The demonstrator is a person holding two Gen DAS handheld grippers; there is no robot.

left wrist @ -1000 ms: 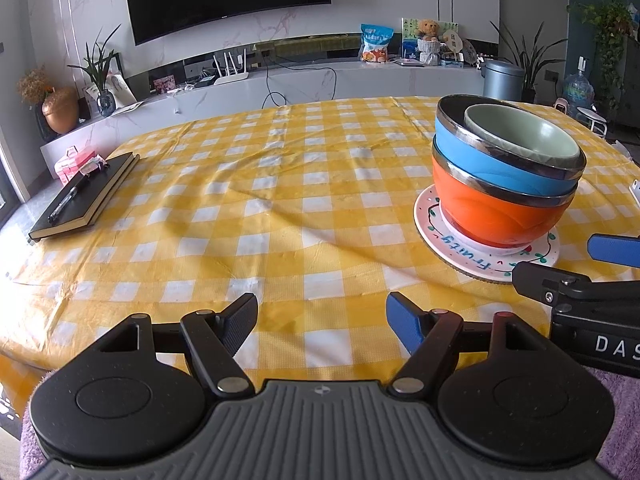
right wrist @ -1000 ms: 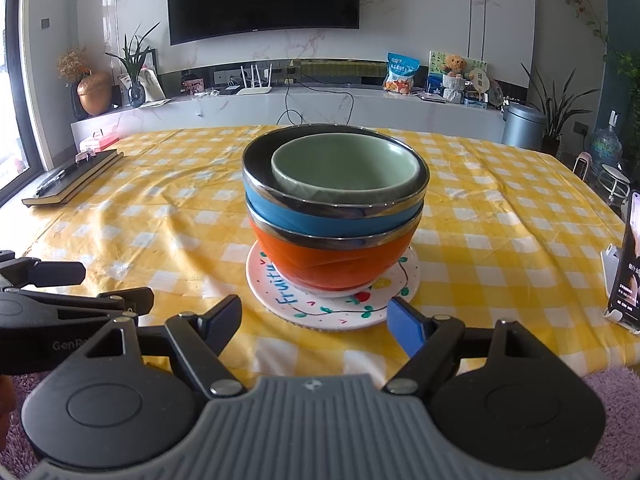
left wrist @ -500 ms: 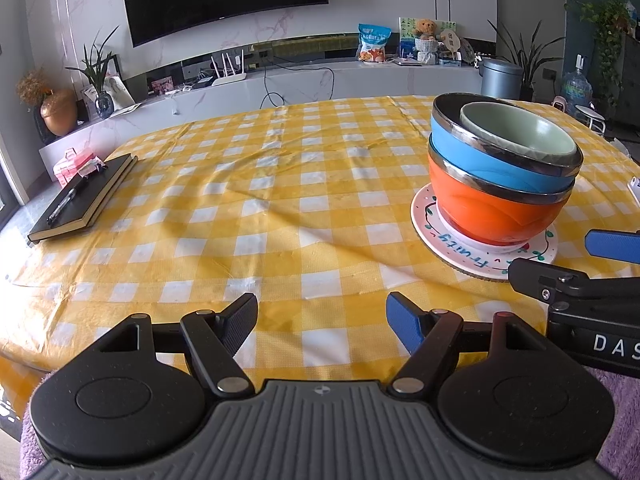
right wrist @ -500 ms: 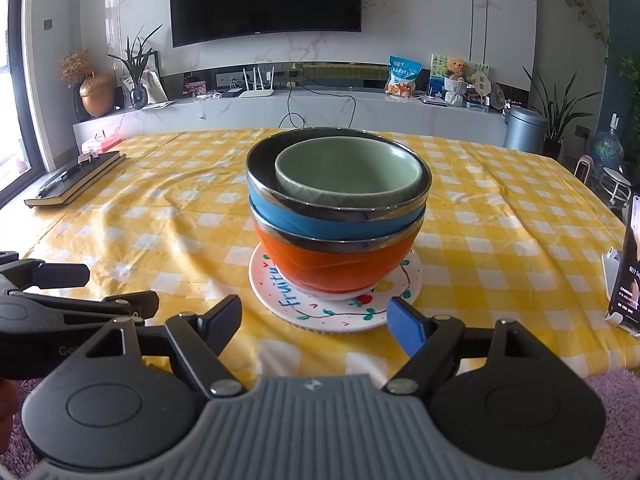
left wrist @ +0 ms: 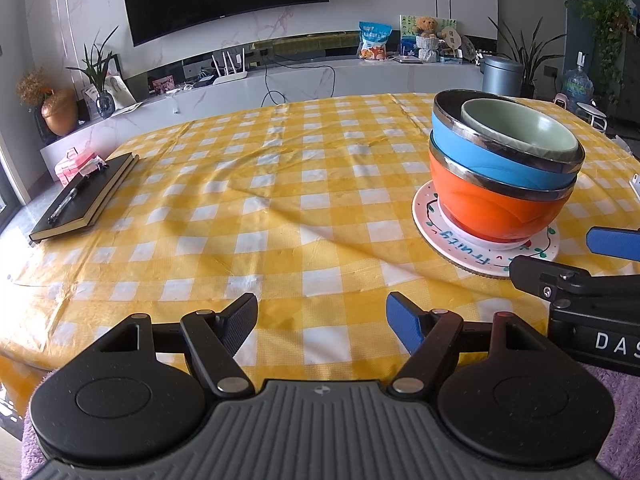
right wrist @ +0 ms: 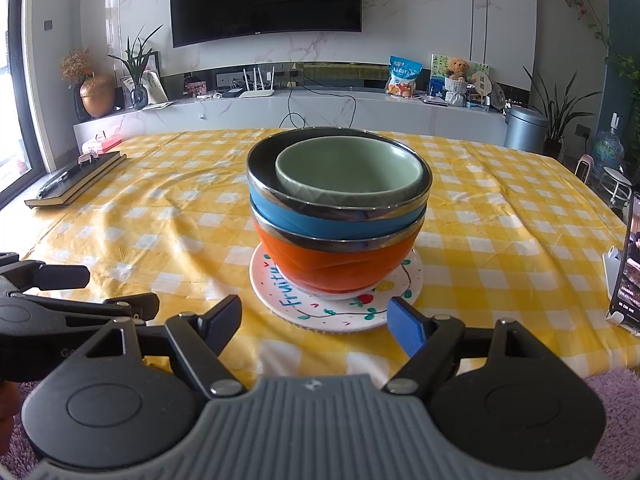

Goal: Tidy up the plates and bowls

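A stack of three bowls stands on a white painted plate (right wrist: 308, 312) on the yellow checked tablecloth: an orange bowl (right wrist: 336, 266) at the bottom, a blue bowl (right wrist: 320, 220) in it, a pale green bowl (right wrist: 348, 168) on top. The stack also shows in the left wrist view (left wrist: 496, 184) at the right. My right gripper (right wrist: 314, 322) is open and empty just in front of the plate. My left gripper (left wrist: 322, 322) is open and empty over the cloth, left of the stack. The right gripper's fingers (left wrist: 612, 242) show at the left view's right edge.
A black notebook with a pen (left wrist: 82, 198) lies at the table's far left, with a pink box (left wrist: 72, 162) behind it. A phone on a stand (right wrist: 628, 264) is at the right edge. A TV console stands beyond the table.
Both grippers have drawn back a little toward the table's near edge and risen slightly. The bowls and plate have not moved. Both grippers stay open.
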